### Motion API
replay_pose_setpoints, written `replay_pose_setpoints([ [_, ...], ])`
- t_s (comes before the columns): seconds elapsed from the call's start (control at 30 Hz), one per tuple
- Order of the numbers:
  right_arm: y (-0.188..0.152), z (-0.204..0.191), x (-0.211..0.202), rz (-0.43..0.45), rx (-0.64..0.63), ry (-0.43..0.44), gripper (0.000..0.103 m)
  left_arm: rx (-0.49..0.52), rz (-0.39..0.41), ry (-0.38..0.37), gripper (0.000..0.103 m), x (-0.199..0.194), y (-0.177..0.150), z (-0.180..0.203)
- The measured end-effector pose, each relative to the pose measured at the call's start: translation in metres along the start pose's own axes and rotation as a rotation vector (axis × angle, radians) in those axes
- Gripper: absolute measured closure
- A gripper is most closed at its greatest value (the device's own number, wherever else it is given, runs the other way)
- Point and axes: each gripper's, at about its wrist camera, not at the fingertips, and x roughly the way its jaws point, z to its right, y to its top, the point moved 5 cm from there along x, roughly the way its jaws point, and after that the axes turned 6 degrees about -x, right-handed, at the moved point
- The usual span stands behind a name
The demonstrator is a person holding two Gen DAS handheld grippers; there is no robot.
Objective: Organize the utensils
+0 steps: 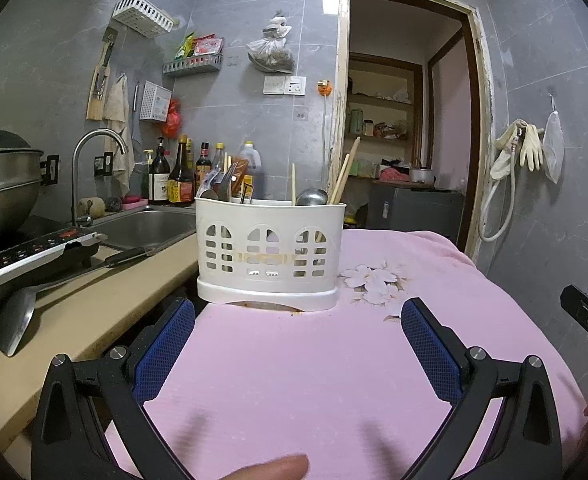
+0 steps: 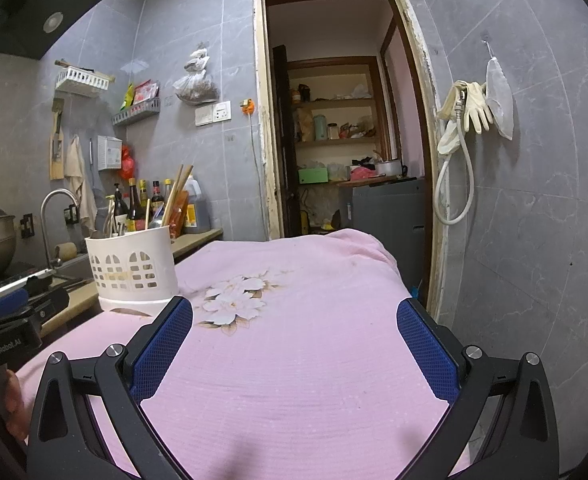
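A white perforated utensil caddy (image 1: 270, 248) stands on the pink cloth (image 1: 294, 360) at its far left edge. It holds wooden chopsticks (image 1: 344, 174), a metal ladle (image 1: 312, 197), a fork (image 1: 227, 184) and other utensils. My left gripper (image 1: 298, 312) is open and empty, just in front of the caddy. My right gripper (image 2: 294, 314) is open and empty over the cloth, to the right of the caddy (image 2: 132, 264). The right gripper's tip shows at the right edge of the left wrist view (image 1: 586, 312).
A beige counter (image 1: 94, 304) at left carries a metal spatula (image 1: 14, 320), an induction cooker (image 1: 26, 256) with a steel pot (image 1: 2, 184), a sink (image 1: 146, 228) with a tap and sauce bottles (image 1: 182, 176). An open doorway (image 1: 406, 120) lies behind the cloth.
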Motion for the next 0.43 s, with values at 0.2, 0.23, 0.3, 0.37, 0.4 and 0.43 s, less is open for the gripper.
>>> replay_pose_setpoints([
  [0.2,-0.0011,-0.0013,-0.0001,-0.005,0.002,0.0,0.0,0.008,0.01,0.008,0.002,-0.0008,0.0018,0.0015],
  [0.23,-0.0014,-0.0018,-0.0005,-0.007,0.003,0.001,0.0,0.009,0.011,0.009,0.002,-0.0004,0.0017,0.0014],
  [0.3,0.0005,-0.0022,0.0025,-0.01,0.005,0.002,0.0,0.013,0.01,0.01,0.002,0.0004,0.0015,0.002],
  [0.37,0.0004,-0.0021,0.0025,-0.011,0.004,0.001,0.0,0.014,0.007,0.01,0.002,0.0016,0.0011,0.0029],
  [0.4,0.0008,-0.0032,0.0037,-0.013,0.005,0.002,0.0,0.015,0.005,0.01,0.002,0.0017,0.0006,0.0035],
  [0.43,0.0009,-0.004,0.004,-0.015,0.006,0.002,0.0,0.015,0.005,0.01,0.002,0.0014,0.0,0.0036],
])
